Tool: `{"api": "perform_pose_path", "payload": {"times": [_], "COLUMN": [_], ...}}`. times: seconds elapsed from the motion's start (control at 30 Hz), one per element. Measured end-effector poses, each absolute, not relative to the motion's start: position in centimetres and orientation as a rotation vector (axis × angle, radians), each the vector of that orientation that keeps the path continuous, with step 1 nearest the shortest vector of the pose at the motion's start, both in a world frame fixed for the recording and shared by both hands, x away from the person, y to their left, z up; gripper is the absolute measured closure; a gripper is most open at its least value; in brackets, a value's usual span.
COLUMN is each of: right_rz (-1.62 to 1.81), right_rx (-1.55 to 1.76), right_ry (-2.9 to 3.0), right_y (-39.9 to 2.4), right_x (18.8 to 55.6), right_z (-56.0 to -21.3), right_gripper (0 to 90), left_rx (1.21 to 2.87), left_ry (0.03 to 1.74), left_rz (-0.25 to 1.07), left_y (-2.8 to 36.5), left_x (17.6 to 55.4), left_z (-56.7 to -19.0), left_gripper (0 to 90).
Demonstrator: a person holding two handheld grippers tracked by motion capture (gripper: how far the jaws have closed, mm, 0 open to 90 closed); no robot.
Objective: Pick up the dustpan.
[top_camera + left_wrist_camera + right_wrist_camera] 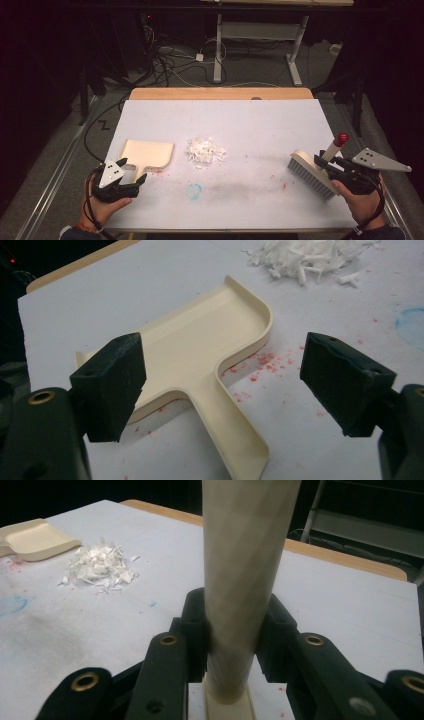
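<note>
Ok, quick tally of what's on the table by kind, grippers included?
Dustpan: 1, cream, lying flat
Brush: 1, handle clamped in the right gripper
Pile of white shreds: 1
Grippers: 2, the left gripper open at the dustpan's handle
Total: 5

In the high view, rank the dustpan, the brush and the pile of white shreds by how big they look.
1. dustpan
2. brush, close to the dustpan and nearer the camera, so unsure
3. pile of white shreds, clearly smallest

Beyond the far wooden edge (220, 93) of the white-covered table (250, 120): tangled black and white cables (170, 60) on grey carpet (260, 65), plus a white metal desk frame (260, 35).
</note>
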State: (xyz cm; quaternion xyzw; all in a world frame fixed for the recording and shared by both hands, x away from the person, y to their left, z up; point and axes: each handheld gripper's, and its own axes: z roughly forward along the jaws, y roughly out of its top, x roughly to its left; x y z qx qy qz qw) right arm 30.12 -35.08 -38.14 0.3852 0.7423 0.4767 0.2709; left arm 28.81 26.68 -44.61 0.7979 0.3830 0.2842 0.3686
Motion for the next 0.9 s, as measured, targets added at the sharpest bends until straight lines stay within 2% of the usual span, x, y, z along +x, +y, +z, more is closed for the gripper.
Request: {"api": "perform_pose_path", "payload": {"times": [0.4,0.5,0.8,0.9], "right_rz": [1.288,1.286,1.274,1.266], "right_rx": [1.02,1.015,1.001,1.001], "right_ry": [1.985,1.992,2.018,2.023], "right_y": [-34.8,-34.5,-34.2,-34.1], "right_x": [30.2,30.2,30.6,30.7], "right_z": [-38.0,-38.0,-38.2,-38.2], "right_gripper": [70.8,70.8,70.8,70.8], "left_rx": [2.08,2.118,2.133,2.116], "left_ry": [0.98,1.003,1.191,1.304], "left_rz": [0.728,0.651,0.549,0.488], "left_y": [26.1,26.3,27.3,27.8], "left_x": [28.5,28.7,29.3,29.9], "left_z": [-44.9,-44.9,-44.8,-45.3], "left_gripper": [17.8,18.7,21.5,21.5]}}
